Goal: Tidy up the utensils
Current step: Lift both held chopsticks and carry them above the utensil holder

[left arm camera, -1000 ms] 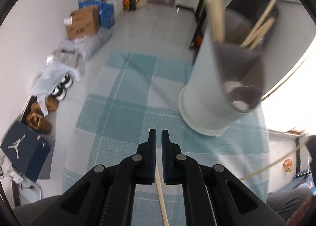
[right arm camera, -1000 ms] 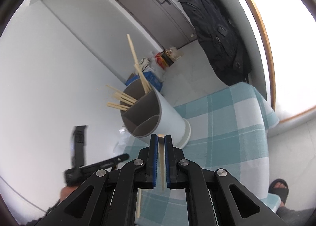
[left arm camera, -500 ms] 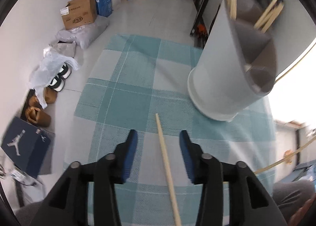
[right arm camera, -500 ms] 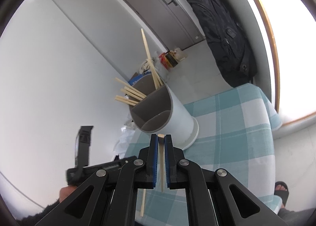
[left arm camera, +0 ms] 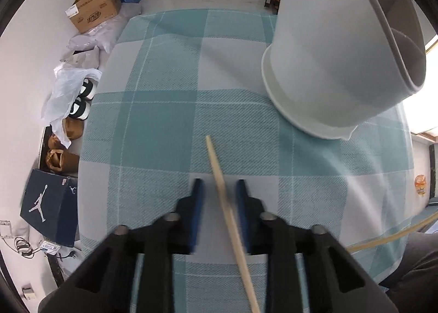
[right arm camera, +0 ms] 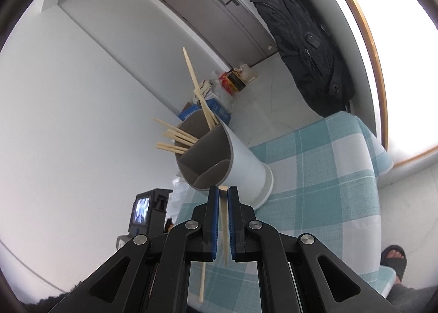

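pale wooden chopstick (left arm camera: pixel 219 176), slim and square-edged, flat on a woven teal-and-white checked tablecloth (left arm camera: pixel 153 132). left gripper (left arm camera: pixel 217 195) pointed down over it, blurred blue pads either side of the stick with a gap showing, jaws just been closing, stick between them but not yet pinched. white cylindrical utensil holder (left arm camera: pixel 328 66) with a flared base just beyond, smooth plastic, grey divided interior. right gripper (right arm camera: pixel 223 200) clamped tight on a second chopstick (right arm camera: pixel 224 220), held near its blunt top, in front of the holder (right arm camera: pixel 241 165), where more chopsticks (right arm camera: pixel 175 138) fan out of the far compartments. off the table: cardboard box (left arm camera: pixel 93 9), navy shoebox (left arm camera: pixel 46 203), plastic bags, dark jacket (right arm camera: pixel 306 47) hanging by a door.
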Action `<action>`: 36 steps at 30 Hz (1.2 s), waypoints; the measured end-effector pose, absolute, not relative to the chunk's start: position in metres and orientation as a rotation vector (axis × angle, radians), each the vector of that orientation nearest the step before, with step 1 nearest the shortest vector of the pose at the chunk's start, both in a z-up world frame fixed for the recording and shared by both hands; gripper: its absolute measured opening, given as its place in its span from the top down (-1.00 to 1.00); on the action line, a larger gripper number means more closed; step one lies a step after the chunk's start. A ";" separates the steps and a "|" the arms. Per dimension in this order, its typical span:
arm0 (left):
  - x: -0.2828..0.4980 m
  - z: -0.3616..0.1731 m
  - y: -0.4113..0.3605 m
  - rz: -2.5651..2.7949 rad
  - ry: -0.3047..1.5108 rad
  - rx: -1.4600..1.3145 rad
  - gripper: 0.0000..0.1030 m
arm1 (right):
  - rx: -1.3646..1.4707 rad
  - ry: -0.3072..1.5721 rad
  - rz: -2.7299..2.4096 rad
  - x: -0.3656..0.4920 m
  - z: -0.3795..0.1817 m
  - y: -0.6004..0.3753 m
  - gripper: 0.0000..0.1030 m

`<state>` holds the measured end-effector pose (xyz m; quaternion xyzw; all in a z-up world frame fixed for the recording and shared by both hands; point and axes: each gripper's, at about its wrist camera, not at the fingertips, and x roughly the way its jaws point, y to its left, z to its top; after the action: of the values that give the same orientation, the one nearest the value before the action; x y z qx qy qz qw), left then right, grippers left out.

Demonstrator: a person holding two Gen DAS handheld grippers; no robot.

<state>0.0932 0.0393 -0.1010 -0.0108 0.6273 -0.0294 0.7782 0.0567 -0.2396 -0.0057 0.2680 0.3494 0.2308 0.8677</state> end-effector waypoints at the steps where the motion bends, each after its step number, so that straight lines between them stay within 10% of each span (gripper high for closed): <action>1: 0.095 -0.101 0.040 -0.066 1.356 -0.032 0.90 | 0.559 0.734 0.483 0.057 -0.006 -0.239 0.89; 36: 0.026 0.023 0.035 -0.217 0.776 -0.117 0.98 | 0.348 0.628 0.498 0.040 0.035 -0.193 0.89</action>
<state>0.0256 0.0352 0.0234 -0.0569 0.3772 -0.1057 0.9183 0.0401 -0.1927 0.0349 0.1687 0.3043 0.2410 0.9060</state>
